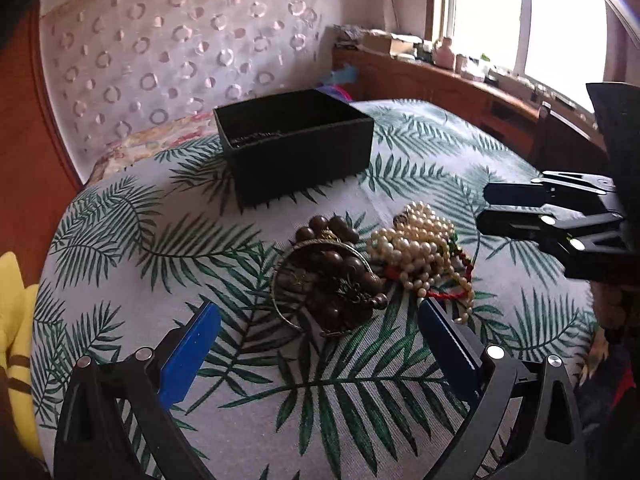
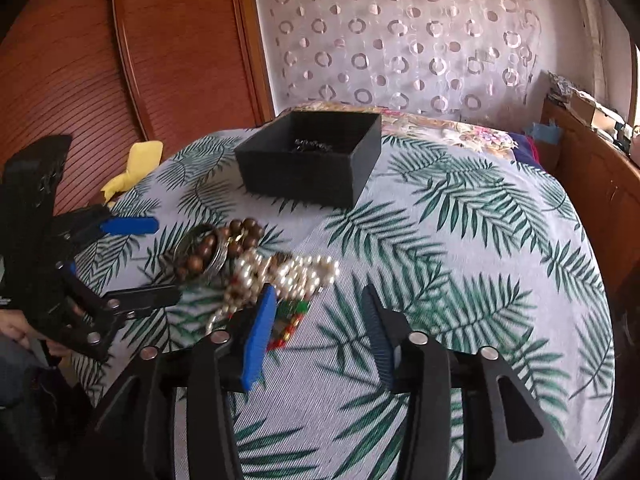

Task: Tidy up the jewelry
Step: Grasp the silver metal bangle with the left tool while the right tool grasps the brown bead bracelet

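A pile of jewelry lies on the leaf-print cloth: brown wooden beads (image 1: 332,268) with a metal bangle (image 1: 280,280), and a white pearl necklace (image 1: 416,248) over a red cord bracelet (image 1: 448,292). My left gripper (image 1: 320,320) is open and empty, just short of the beads. My right gripper (image 2: 320,300) is open and empty, its left finger beside the pearls (image 2: 288,272) and a red-green bracelet (image 2: 292,316). A black box (image 1: 296,144) stands behind the pile, a dark chain inside (image 2: 312,145).
The bed's leaf-print cloth (image 2: 460,240) stretches right of the pile. A yellow cloth (image 2: 136,168) lies at the left edge. A wooden wardrobe (image 2: 120,60) stands left, and a cluttered wooden shelf (image 1: 440,76) under the window.
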{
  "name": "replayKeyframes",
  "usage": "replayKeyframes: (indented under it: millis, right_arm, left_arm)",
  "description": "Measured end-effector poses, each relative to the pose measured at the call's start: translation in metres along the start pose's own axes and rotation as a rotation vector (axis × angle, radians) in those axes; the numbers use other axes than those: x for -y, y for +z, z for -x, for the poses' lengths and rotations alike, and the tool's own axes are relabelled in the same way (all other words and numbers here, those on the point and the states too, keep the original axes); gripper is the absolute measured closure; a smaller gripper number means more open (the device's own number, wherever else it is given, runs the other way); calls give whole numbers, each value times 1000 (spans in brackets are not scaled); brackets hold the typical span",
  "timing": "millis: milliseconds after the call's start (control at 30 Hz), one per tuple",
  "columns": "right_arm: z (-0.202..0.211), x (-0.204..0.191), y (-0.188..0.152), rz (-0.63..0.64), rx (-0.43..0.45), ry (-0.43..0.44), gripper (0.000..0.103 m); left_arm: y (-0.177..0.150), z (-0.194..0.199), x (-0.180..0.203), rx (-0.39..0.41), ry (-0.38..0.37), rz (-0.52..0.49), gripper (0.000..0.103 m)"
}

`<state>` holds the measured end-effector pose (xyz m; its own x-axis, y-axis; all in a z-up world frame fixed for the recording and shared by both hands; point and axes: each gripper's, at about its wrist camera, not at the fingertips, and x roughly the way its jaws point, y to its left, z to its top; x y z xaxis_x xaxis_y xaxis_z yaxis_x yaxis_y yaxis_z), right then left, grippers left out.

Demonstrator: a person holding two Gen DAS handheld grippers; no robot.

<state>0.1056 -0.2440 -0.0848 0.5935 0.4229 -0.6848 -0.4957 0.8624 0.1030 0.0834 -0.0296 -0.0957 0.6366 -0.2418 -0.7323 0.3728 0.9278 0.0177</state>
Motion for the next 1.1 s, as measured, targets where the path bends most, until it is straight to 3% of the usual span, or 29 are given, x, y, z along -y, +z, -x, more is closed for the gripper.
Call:
replayKeyframes:
  millis: [133, 267, 500, 567, 600, 1100]
  right_arm:
    - [-1, -6, -8, 10, -5, -1, 51]
    - [-4, -8, -11, 7, -8, -1, 50]
    - [-6, -11, -13, 15, -7, -11, 50]
    - [-6, -11, -13, 15, -8, -11, 50]
    - [-7, -11, -13, 14, -8, -9, 50]
    - [-8, -12, -13, 15, -9, -2, 50]
  left_arm:
    - [1, -5, 5, -18, 14, -21, 9]
    - [2, -10, 7, -35, 28, -31, 25]
    - [5, -18, 7, -56, 56, -51, 30]
    - [6, -18, 7, -53, 57, -59, 43]
    - [6, -18, 7, -54, 46, -58, 45]
    - [2, 30, 7, 76, 8, 7, 45]
